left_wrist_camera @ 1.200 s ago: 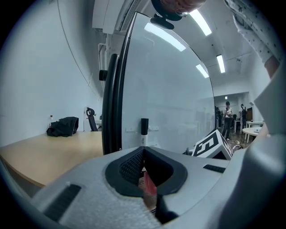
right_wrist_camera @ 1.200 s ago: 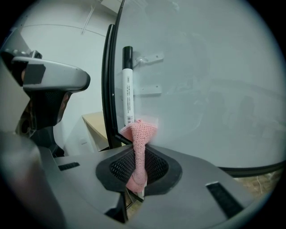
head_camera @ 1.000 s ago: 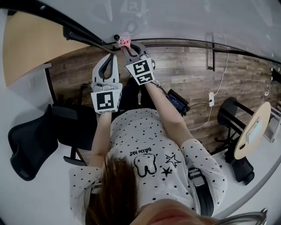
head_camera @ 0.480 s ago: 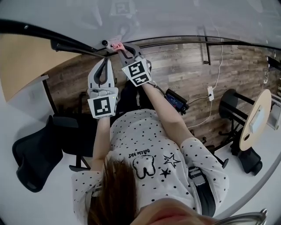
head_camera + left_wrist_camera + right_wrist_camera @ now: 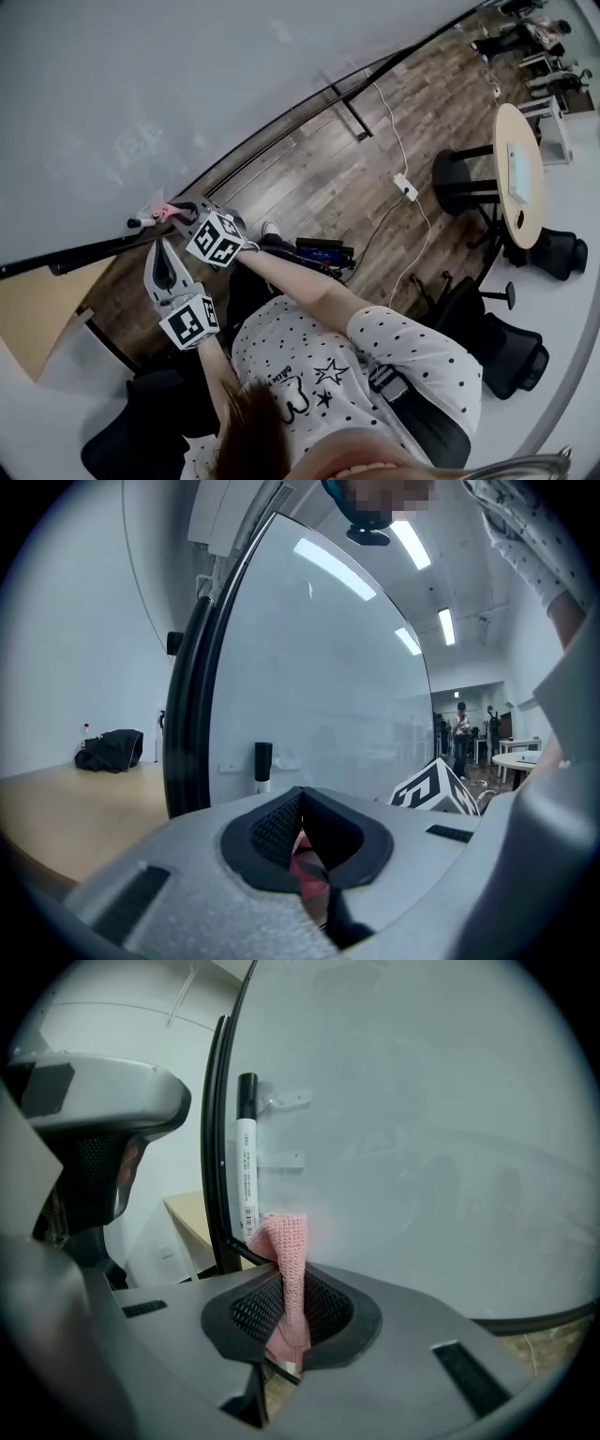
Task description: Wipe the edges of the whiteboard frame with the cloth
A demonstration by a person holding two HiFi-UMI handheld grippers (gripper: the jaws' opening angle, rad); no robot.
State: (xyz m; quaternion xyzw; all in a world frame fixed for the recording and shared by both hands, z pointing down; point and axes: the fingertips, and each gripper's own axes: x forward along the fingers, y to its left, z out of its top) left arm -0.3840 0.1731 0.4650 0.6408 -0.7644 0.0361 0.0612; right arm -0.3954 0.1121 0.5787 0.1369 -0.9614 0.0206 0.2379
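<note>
The whiteboard [image 5: 141, 84] fills the upper left of the head view, its black frame [image 5: 84, 251] running slantwise beneath it. My right gripper [image 5: 178, 214] is shut on a pink knitted cloth [image 5: 166, 209], whose tip rests against the frame at a corner. In the right gripper view the cloth [image 5: 289, 1251] stands up from the closed jaws of the right gripper [image 5: 291, 1312] against the frame [image 5: 217, 1147], beside a marker pen [image 5: 246, 1157]. My left gripper [image 5: 157, 246] sits just below, shut. In its own view the left gripper [image 5: 305, 841] shows a reddish sliver between the pads, and I cannot tell what that is.
A pale wooden desk [image 5: 28, 328] lies left of the board, with black chairs [image 5: 122, 450] beneath. On the wood floor lie a power strip and cables [image 5: 405, 185]. A round table [image 5: 520, 169] stands at the right. People [image 5: 461, 726] stand far off.
The head view has swung, putting the board at upper left. Both grippers have stayed at the same frame corner, with the cloth still pinched beside the marker.
</note>
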